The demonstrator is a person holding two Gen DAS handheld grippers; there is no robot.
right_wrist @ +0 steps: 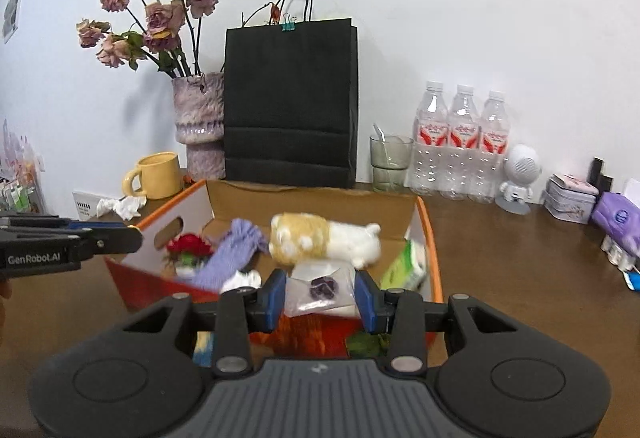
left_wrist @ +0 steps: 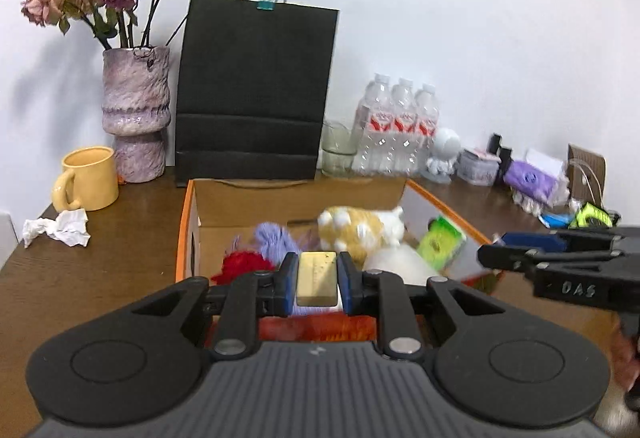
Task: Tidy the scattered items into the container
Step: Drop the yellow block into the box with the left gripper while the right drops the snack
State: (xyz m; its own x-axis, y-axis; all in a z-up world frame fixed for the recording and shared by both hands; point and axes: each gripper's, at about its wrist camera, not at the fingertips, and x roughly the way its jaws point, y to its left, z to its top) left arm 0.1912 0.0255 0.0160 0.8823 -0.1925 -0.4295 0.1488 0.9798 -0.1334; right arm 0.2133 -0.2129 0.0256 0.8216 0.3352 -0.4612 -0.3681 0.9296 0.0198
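Observation:
An open cardboard box with orange sides (left_wrist: 184,230) (right_wrist: 430,222) stands on the brown table. Inside lie a yellow-and-white plush toy (left_wrist: 360,228) (right_wrist: 320,242), a purple knit piece (left_wrist: 276,238) (right_wrist: 236,254), a red fluffy item (left_wrist: 244,264) (right_wrist: 188,244) and a green carton (left_wrist: 440,242) (right_wrist: 404,266). My left gripper (left_wrist: 318,278) is shut on a gold bar-shaped block (left_wrist: 318,276) above the box's near side. My right gripper (right_wrist: 322,296) is shut on a clear plastic pouch with a dark item inside (right_wrist: 320,290), also over the box's near edge.
Behind the box stand a black paper bag (left_wrist: 256,94), a purple vase with dried roses (left_wrist: 134,114), a yellow mug (left_wrist: 88,178), a glass (left_wrist: 338,150), three water bottles (left_wrist: 400,126) and a white figurine (left_wrist: 444,154). Crumpled tissue (left_wrist: 60,228) lies left. Small items crowd the right.

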